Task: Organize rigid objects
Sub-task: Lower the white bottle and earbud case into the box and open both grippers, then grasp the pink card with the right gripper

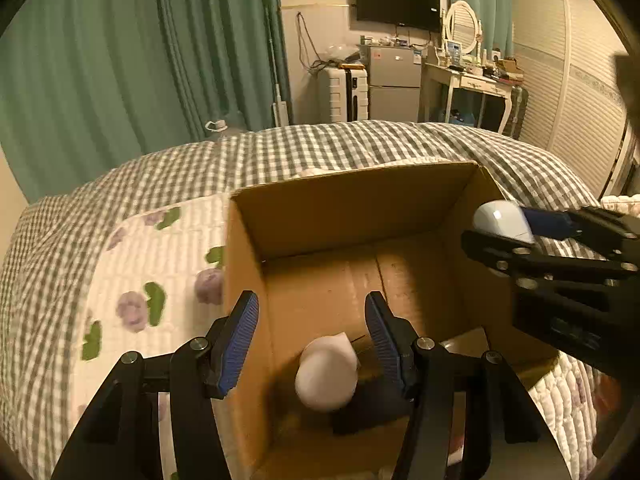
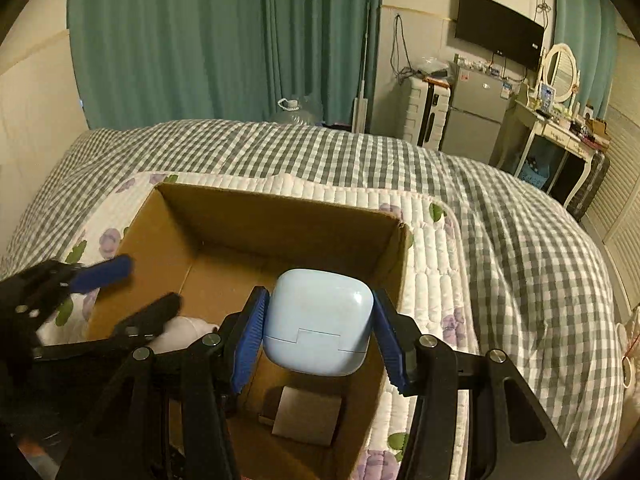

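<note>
An open cardboard box [image 1: 344, 204] [image 2: 280, 216] stands on the bed. My right gripper [image 2: 318, 322] is shut on a pale blue earbud case [image 2: 318, 320] and holds it above the box's near right part; the case also shows in the left wrist view [image 1: 502, 220]. My left gripper [image 1: 312, 332] is open and empty over the box's left wall, with a white rounded object [image 1: 327, 376] lying on the box floor below it. That white object also shows in the right wrist view [image 2: 188, 332]. A grey flat square item [image 2: 306, 416] lies on the box floor.
The box sits on a white floral quilted mat [image 1: 160, 264] over a grey checked bedspread [image 2: 500, 216]. Green curtains [image 1: 120, 60], a fridge [image 1: 394, 82], a suitcase [image 1: 344, 94] and a dressing table [image 1: 472, 80] stand beyond the bed.
</note>
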Demonstrator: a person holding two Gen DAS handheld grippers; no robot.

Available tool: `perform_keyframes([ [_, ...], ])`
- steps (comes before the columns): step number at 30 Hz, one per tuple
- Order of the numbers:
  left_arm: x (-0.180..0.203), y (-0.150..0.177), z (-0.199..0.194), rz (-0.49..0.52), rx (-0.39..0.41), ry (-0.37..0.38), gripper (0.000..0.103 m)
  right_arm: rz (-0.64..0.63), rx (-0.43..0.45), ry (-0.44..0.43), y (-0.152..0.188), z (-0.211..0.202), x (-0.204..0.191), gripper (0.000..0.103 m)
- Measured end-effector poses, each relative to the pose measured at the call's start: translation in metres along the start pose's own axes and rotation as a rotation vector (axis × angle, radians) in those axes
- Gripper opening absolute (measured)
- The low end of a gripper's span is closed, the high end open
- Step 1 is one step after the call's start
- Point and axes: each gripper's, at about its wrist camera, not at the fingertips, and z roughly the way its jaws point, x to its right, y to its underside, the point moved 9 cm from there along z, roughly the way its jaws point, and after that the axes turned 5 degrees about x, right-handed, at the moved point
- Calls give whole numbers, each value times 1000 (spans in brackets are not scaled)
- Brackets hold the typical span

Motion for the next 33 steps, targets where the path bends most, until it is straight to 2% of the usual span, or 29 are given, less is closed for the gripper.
perform_keyframes([
  [6,-17,-1,-25,-13,26,-6,58,-34,-54,8,6,20,-8,52],
  [9,-24,0,-37,-32,36,-2,58,-2,-57,0,8,22,-8,52],
  [11,-25,2,-44,-39,31,5,61,25,-61,-4,10,18,-6,61],
  [12,-25,2,-49,-42,27,8,63,29,-57,2,9,14,-5,62],
  [13,-25,2,-53,-43,27,10,64,23,-54,7,9,8,-5,62],
  [15,-26,3,-64,-52,28,8,77,-3,-40,27,4,-12,-2,62],
  [17,-26,5,-78,-60,36,16,83,-17,-18,46,-2,-35,1,68],
  [20,-24,10,-100,-57,38,15,99,-50,6,61,-7,-73,3,78],
  [21,-24,11,-107,-53,42,5,102,-59,6,60,-7,-83,3,78],
  [23,-25,17,-122,-37,52,-9,102,-74,1,51,-2,-107,0,83],
  [27,-28,35,-140,-27,40,-21,103,-48,-23,33,20,-140,-5,84],
  [33,-36,72,-140,-35,8,-55,103,-1,-70,13,67,-142,-24,84],
])
